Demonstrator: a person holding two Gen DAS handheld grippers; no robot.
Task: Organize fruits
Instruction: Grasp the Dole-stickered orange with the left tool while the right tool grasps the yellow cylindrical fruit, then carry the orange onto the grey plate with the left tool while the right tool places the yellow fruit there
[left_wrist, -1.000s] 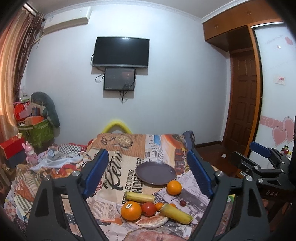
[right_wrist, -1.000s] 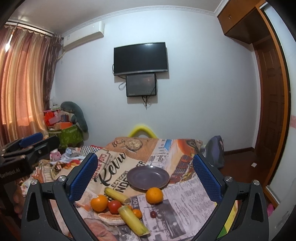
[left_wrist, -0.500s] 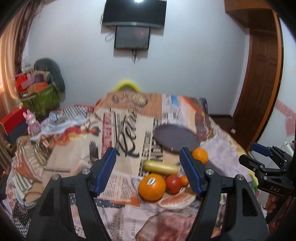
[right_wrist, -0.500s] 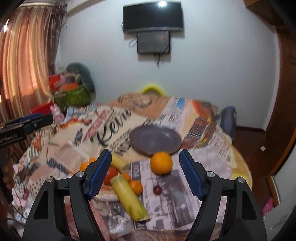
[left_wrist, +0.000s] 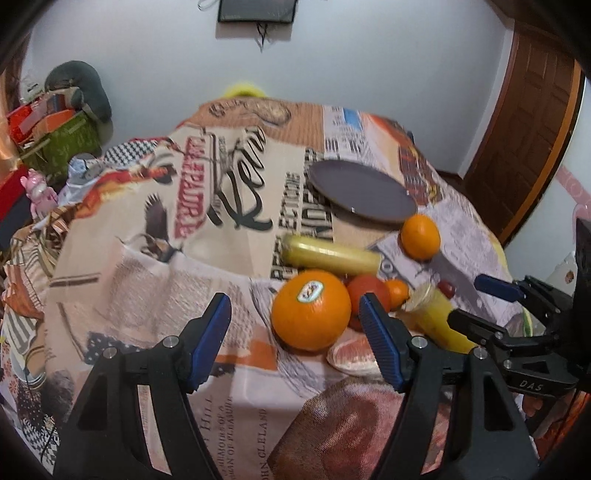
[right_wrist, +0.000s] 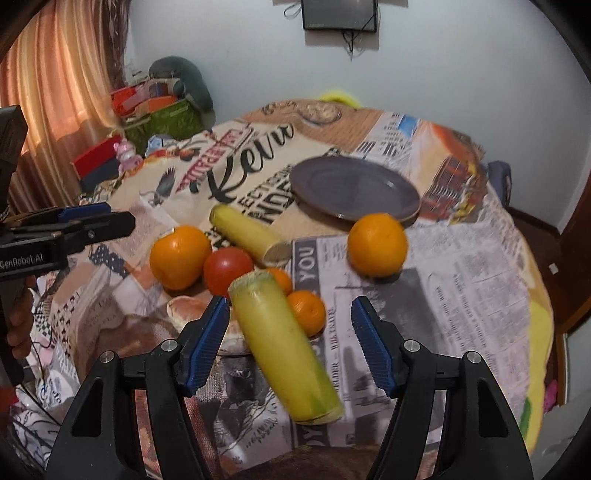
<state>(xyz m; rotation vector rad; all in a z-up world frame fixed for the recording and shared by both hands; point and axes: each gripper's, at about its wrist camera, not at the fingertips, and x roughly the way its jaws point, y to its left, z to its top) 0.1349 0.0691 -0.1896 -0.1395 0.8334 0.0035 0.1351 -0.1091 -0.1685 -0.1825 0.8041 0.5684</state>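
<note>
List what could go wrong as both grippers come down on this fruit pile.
The fruit is packed tight: the stickered orange touches the tomato, so the left gripper may shove neighbours. The right gripper straddles a slanted yellow stalk that could roll. The lone orange could roll away from the plate.

Wall screen cropped at top, tomato half hidden (behind orange)
</note>
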